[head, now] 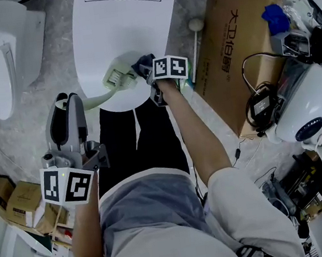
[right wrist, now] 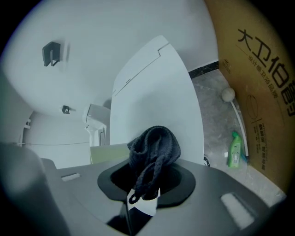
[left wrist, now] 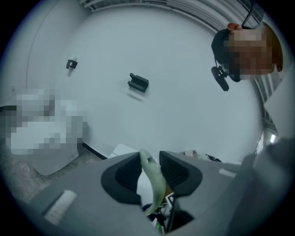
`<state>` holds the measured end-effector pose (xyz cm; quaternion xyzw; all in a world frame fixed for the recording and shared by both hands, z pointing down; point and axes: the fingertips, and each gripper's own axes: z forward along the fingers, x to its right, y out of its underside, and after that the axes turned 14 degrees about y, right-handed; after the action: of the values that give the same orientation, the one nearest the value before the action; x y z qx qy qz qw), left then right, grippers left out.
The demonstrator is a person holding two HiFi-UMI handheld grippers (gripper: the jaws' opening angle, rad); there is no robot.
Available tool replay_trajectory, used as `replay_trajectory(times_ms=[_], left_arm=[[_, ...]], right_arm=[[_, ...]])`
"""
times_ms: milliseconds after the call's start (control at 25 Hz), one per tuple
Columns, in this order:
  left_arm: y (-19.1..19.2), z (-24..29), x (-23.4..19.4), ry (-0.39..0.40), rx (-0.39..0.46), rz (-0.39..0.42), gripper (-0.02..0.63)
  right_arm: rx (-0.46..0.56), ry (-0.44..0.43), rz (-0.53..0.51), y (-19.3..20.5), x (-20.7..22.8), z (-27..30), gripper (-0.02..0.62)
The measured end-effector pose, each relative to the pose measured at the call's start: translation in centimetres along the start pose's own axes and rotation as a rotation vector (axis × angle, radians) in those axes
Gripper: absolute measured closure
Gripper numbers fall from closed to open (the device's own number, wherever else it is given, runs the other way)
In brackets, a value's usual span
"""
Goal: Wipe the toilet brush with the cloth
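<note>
Clamping dark cloth (right wrist: 154,146), right gripper (right wrist: 146,180) just beside toilet brush (head: 118,78).

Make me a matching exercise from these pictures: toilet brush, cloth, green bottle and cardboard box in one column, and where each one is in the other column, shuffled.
1. toilet brush
2. cloth
3. green bottle
4. cardboard box

A. on the floor, beside the box
B. handle clamped in the left gripper
C. bunched in the right gripper
D. at the person's right, dark print on it

Pairs: 1-B, 2-C, 3-A, 4-D
</note>
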<state>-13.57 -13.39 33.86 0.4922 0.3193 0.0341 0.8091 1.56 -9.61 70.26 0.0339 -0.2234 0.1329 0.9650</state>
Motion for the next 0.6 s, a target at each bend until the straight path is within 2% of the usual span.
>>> replay_trajectory(times_ms=[400,600], left_arm=[[-0.2,0.2,0.2,-0.011,0.012,0.006,0.606],[-0.3,0.4,0.2,-0.012,0.024,0.012,0.606]], right_arm=[[-0.007,0.027,0.012,1.9,1.2,-0.7,0.492],[-0.001,0.030,-0.027,2.6,0.8,-1.4,0.492]])
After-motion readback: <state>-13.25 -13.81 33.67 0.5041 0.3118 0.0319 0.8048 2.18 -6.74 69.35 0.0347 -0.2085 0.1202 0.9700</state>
